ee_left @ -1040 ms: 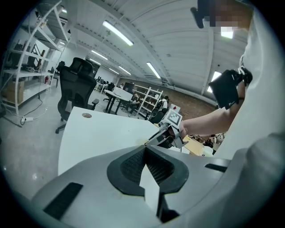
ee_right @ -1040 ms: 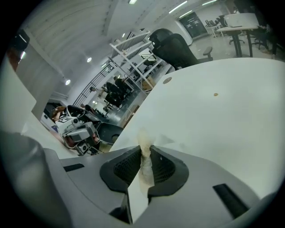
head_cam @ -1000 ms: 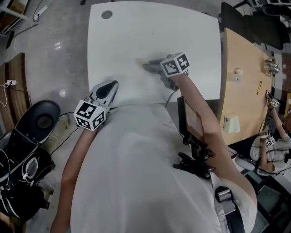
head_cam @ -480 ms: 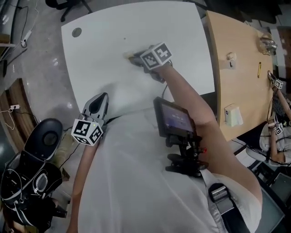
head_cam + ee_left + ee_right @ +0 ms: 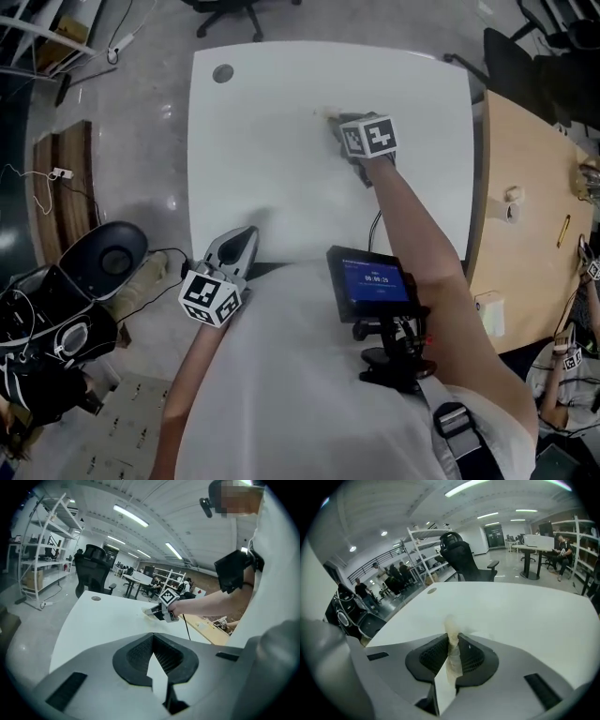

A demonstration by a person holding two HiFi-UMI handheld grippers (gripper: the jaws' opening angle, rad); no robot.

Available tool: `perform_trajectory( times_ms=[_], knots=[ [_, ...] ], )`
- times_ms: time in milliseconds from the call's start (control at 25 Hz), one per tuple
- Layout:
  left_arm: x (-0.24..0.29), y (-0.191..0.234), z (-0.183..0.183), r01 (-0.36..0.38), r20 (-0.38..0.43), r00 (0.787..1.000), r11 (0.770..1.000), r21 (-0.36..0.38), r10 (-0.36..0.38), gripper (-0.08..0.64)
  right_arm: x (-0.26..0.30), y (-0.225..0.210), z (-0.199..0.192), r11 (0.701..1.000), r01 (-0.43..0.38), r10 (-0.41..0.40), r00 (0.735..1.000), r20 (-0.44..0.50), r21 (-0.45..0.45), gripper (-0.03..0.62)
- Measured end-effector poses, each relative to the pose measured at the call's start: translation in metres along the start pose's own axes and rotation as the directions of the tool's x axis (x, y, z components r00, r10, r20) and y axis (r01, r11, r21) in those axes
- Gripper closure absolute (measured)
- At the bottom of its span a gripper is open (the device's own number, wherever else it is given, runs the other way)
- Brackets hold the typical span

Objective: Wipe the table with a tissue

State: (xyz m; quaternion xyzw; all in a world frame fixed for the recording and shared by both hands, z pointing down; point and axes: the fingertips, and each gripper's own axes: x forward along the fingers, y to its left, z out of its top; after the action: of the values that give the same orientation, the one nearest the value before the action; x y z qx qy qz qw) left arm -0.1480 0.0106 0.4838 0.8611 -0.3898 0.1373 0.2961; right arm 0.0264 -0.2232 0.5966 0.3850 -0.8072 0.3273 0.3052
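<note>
Your tissue [image 5: 452, 652] is pinched between the jaws of the right gripper [image 5: 451, 641], a crumpled pale strip whose tip pokes out past them toward the table [image 5: 262, 150]; in the head view it sits past the middle of the top, nearer the far edge. Bare white surface lies all round it; there is wide room to your left, as far as the cable hole [image 5: 222, 72] at the far left corner; there is less to your right, where the top ends beside a wooden desk [image 5: 525, 197]; the far edge is near, with a chair [image 5: 230, 9] on the floor beyond it.

From above, the tissue shows only as a faint smudge ahead of the marker cube; its tip is blurred in the right gripper view, so you cannot tell whether it presses on the surface; your torso and the chest screen [image 5: 373, 281] hide much of the near edge.

Your right arm reaches far forward, almost straight, with the gripper pointing to the far left corner; your left arm is bent and close to your body; the left gripper [image 5: 246, 234] hangs at the near edge, its jaws together with nothing between them, aimed across the top.
</note>
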Motion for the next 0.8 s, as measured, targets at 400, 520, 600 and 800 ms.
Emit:
perform_trajectory(
  times_ms=[400, 520, 600, 800],
  knots=[
    [-0.017, -0.003, -0.01, -0.127, 0.021, 0.991, 0.99, -0.058, 0.129, 0.554, 0.042, -0.017, 0.022, 0.995, 0.06, -0.065, 0.995, -0.07, -0.074, 0.537],
    [-0.018, -0.006, -0.01, -0.141, 0.028, 0.989, 0.988, -0.064, 0.143, 0.554, 0.043, -0.015, 0.021, 0.992, 0.069, -0.078, 0.994, -0.075, -0.107, 0.537],
    [-0.017, -0.008, -0.011, -0.144, 0.029, 0.989, 0.987, -0.066, 0.146, 0.554, 0.043, -0.013, 0.02, 0.988, 0.074, -0.084, 0.994, -0.071, -0.134, 0.537],
    [-0.016, -0.011, -0.015, -0.152, 0.023, 0.988, 0.986, -0.068, 0.154, 0.554, 0.05, 0.006, 0.017, 0.976, 0.052, -0.068, 0.995, -0.067, -0.211, 0.537]
  ],
)
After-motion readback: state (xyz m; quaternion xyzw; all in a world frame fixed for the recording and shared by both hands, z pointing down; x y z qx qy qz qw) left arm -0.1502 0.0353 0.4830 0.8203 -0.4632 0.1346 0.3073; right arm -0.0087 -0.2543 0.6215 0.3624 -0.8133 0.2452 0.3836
